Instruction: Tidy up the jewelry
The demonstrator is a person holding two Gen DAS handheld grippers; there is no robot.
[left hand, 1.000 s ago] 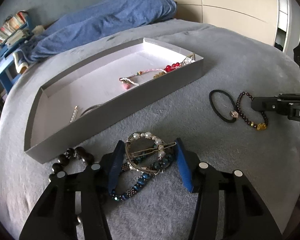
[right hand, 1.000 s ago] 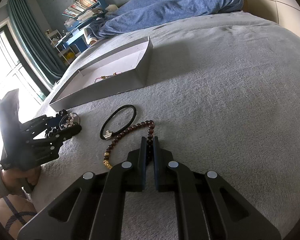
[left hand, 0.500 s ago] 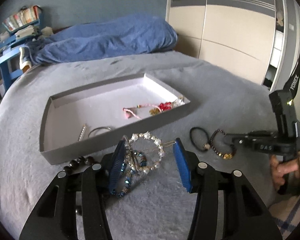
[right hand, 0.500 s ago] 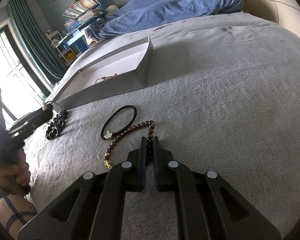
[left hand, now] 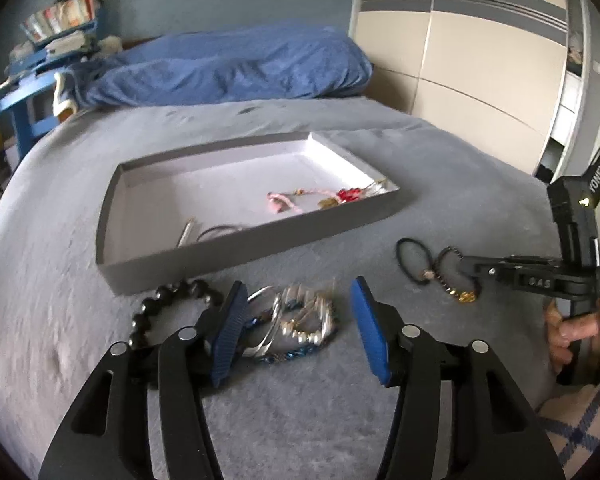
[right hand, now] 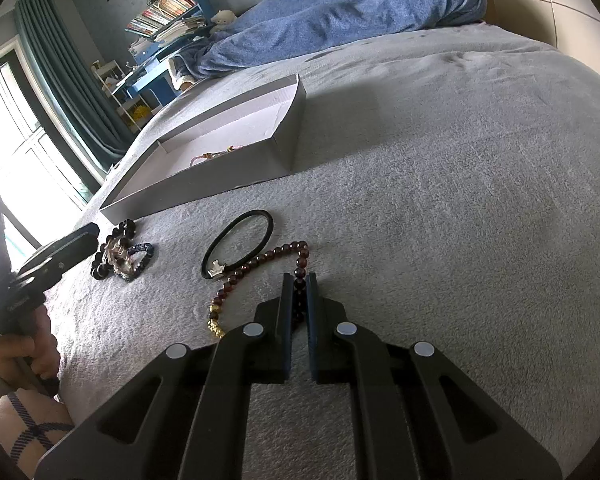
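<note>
— Two grippers over the bed (right hand: 440, 168); what's each doing?
— Left gripper (left hand: 296, 320) has its jaws partly apart and just widening, a tangle of bracelets (left hand: 296, 324) lying loose between them, nothing pinched. Right gripper (right hand: 299, 300) has its jaws nearly closed on the brown bead bracelet (right hand: 260, 264).
— What's around?
— A black hair tie (right hand: 238, 244) just beside that bracelet, a black bead bracelet (left hand: 168, 304) beside the tangle, and the grey tray (left hand: 236, 248) behind them, its near wall between the grippers and the pieces inside
— And further back?
— A blue blanket (left hand: 228, 68)
</note>
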